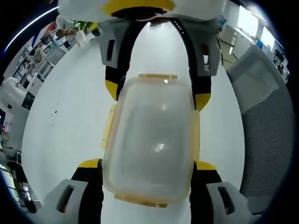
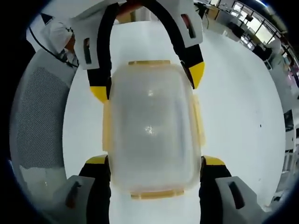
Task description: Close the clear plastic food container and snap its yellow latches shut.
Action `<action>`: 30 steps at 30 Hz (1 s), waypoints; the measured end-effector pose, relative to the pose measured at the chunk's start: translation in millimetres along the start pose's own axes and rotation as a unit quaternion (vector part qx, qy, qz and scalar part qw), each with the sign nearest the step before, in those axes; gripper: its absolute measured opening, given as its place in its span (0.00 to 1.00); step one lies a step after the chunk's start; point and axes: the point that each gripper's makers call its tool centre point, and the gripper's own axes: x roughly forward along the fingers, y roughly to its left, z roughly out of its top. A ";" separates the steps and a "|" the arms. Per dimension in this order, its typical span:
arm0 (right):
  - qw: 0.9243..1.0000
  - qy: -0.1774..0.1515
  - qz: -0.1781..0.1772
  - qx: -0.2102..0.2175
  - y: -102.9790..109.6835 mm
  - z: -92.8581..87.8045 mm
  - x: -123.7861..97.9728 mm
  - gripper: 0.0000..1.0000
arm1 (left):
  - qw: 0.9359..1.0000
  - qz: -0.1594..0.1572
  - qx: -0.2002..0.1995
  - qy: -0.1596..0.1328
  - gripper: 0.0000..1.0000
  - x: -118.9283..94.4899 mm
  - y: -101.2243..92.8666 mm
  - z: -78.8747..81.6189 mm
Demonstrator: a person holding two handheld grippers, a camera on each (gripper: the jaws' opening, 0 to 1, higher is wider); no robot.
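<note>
Both grippers, left gripper (image 1: 148,165) and right gripper (image 2: 155,161), clasp opposite ends of the lidded container (image 1: 152,135), lengthwise between them.

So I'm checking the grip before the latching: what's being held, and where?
The clear container, lid on, sits between both grippers' jaws: the left gripper flanks one end's long sides, the right gripper the other end. Firm clamping cannot be told.

Left gripper view close over the container (image 1: 152,140), right gripper view facing it from the opposite end — both sharing container, white table (image 2: 233,93), each other's jaws
</note>
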 end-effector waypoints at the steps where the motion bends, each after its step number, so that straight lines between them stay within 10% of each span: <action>1: 1.000 0.000 -0.001 0.002 -0.6 0.8 0.2 0.75 | 1.000 -0.001 0.002 0.001 0.73 -0.1 0.7 -0.3; 30: 1.000 -0.011 0.002 0.004 -49.1 19.5 6.0 0.76 | 1.000 -0.003 0.011 0.017 0.74 3.8 53.5 -10.7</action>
